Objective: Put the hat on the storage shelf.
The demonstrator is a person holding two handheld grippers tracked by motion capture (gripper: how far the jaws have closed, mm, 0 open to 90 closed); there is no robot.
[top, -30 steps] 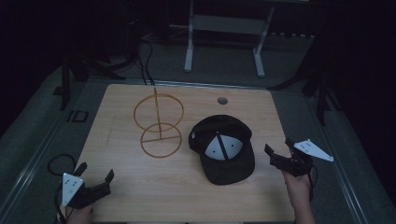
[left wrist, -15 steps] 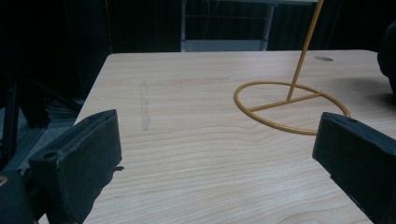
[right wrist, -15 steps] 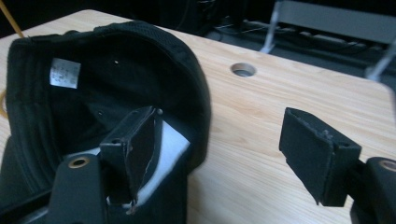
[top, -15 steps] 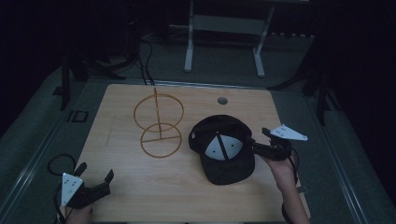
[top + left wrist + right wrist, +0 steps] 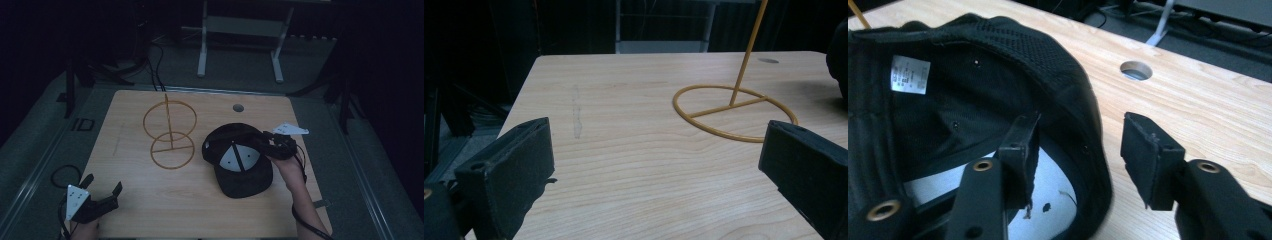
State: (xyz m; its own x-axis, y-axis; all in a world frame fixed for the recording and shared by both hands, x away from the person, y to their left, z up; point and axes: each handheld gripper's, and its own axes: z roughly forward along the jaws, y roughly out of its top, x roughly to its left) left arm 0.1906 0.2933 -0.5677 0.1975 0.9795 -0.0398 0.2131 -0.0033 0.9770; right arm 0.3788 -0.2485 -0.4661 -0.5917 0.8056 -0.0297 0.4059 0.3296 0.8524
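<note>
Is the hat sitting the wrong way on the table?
Yes, the black cap lies upside down, its white inside lining and label facing up. It lies beside the yellow wire stand, not on it. Nothing looks spilled or broken.

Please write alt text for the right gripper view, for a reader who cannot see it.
The right gripper straddles the rim of an upturned black cap, one jaw inside and one outside; the jaws have just been closing but do not yet pinch it. Behind lies a wooden table with a round hole.

The high view looks down over the tabletop [image 5: 150, 200]; both gripper views skim it closely, sharing the cap [image 5: 240, 160] [image 5: 948, 100].
</note>
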